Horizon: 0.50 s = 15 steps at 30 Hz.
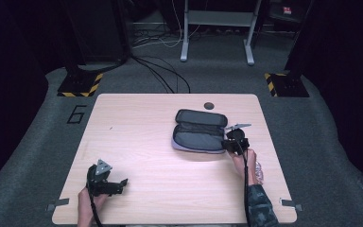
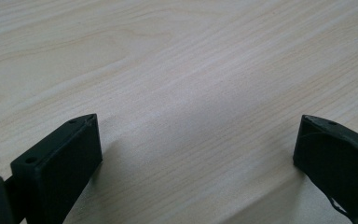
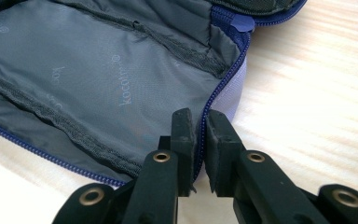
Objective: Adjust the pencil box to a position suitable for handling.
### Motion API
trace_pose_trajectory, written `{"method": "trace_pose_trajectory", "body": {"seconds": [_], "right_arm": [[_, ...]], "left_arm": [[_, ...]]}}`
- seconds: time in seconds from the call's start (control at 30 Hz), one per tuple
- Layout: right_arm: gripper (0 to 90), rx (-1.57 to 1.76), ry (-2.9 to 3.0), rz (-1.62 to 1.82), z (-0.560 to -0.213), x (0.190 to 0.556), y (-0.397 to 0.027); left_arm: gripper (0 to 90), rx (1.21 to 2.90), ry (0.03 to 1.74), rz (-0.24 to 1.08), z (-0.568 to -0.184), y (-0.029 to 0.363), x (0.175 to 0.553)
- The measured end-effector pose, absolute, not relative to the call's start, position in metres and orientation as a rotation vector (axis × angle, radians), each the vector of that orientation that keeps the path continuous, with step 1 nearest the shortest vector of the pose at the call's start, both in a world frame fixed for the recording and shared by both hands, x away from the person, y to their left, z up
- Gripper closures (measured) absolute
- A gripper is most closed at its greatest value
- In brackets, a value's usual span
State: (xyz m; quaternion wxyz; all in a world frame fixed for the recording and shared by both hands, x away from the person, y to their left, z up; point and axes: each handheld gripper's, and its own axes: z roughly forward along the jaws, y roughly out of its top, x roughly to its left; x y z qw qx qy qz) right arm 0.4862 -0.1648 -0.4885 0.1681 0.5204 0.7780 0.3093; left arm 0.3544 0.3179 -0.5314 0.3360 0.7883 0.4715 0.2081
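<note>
A grey zip pouch (image 1: 199,132) lies open on the right half of the wooden table (image 1: 170,189), its lid folded back. In the right gripper view its dark lining (image 3: 98,79) and blue zipper (image 3: 223,79) show. My right gripper (image 1: 226,144) is at the pouch's right end, and its jaws (image 3: 200,116) are shut on the zippered rim of the pouch. My left gripper (image 1: 124,183) rests near the front left of the table, far from the pouch. It is open (image 2: 196,126), with bare wood between its fingers (image 2: 70,154).
A small round hole (image 1: 209,105) sits near the table's far edge. Something pale and crinkled (image 1: 258,171) lies beside the right forearm. Beyond the table are floor cables (image 1: 165,75), striped stand bases (image 1: 80,85) and white frame legs (image 1: 184,47).
</note>
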Motion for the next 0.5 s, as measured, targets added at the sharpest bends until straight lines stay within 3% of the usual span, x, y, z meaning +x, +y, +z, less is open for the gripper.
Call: {"method": "trace_pose_trajectory", "body": {"seconds": [0.5], "right_arm": [[81.8, 1.374, 2.284, 0.908, -0.490, 0.457, -0.141]], "left_arm": [[0.9, 2.056, 1.230, 0.543, -0.531, 0.318, 0.354]]}}
